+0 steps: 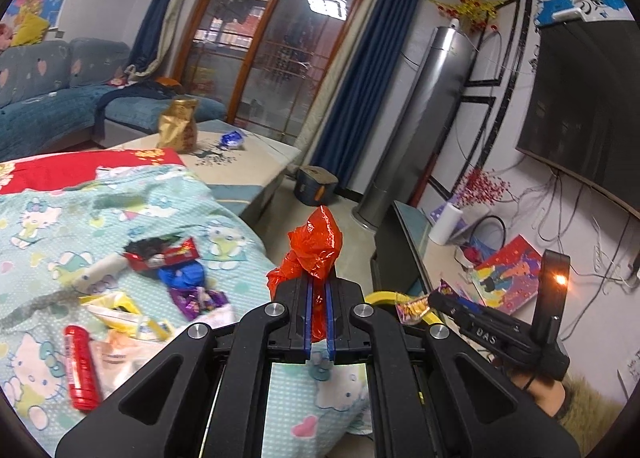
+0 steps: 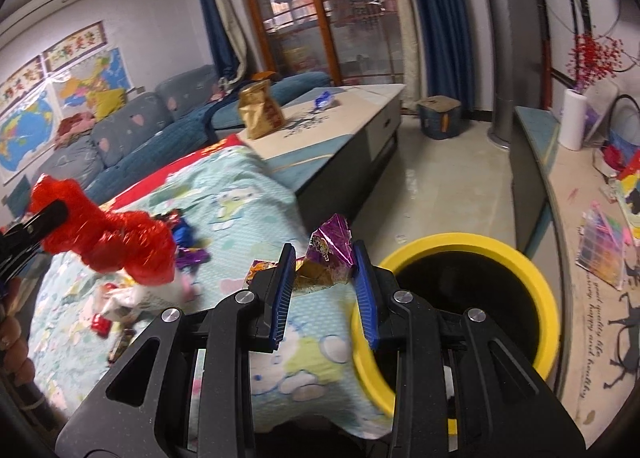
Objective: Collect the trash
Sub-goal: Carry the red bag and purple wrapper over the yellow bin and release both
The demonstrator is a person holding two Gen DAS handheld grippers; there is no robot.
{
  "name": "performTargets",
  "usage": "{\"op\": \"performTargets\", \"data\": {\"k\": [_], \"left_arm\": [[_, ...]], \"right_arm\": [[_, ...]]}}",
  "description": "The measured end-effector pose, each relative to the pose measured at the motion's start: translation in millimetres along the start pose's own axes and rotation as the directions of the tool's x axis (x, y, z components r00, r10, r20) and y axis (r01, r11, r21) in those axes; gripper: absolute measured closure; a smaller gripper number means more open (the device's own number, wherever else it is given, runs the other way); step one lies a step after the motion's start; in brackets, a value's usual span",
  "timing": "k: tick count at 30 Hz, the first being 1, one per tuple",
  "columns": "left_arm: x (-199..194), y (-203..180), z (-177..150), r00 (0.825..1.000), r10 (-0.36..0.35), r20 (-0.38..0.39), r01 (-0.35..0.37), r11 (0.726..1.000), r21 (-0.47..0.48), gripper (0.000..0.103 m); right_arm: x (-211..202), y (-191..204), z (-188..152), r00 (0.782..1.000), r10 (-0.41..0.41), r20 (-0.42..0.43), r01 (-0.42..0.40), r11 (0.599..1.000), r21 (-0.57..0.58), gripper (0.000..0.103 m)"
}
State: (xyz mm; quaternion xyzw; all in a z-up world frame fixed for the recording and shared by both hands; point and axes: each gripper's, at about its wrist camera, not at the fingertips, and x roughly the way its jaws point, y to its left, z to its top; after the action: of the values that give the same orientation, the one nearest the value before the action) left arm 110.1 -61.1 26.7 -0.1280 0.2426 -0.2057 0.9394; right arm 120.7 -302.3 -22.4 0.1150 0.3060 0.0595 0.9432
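Both grippers hold trash beside the yellow bin.
Your left gripper (image 1: 318, 290) clamps a crumpled red bag (image 1: 316, 248); your right gripper (image 2: 324, 278) pinches a purple wrapper (image 2: 330, 254) just beside the bin (image 2: 532, 270). More wrappers (image 1: 176, 270) lie farther off on the bed (image 1: 60, 218).

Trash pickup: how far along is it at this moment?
Midway. Done: nothing I can confirm, the yellow-rimmed bin looks dark inside. In hand: the left gripper pinches a crumpled red plastic bag; the right gripper holds a purple wrapper near the bin's rim. Left: the red tube, red box and other wrappers on the blanket.
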Motion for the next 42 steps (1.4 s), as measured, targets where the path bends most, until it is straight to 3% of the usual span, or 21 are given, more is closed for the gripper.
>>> {"op": "performTargets", "data": {"k": [18, 42], "left_arm": [[71, -81, -35, 0.978, -0.157, -0.135, 0.169, 0.982, 0.082, 0.098], [159, -141, -89, 0.941, -0.180, -0.286, 0.242, 0.950, 0.199, 0.098]], "right_arm": [[0, -68, 2, 0.981, -0.194, -0.008, 0.194, 0.977, 0.083, 0.080], [19, -136, -17, 0.955, -0.278, -0.104, 0.292, 0.944, 0.155, 0.079]]}}
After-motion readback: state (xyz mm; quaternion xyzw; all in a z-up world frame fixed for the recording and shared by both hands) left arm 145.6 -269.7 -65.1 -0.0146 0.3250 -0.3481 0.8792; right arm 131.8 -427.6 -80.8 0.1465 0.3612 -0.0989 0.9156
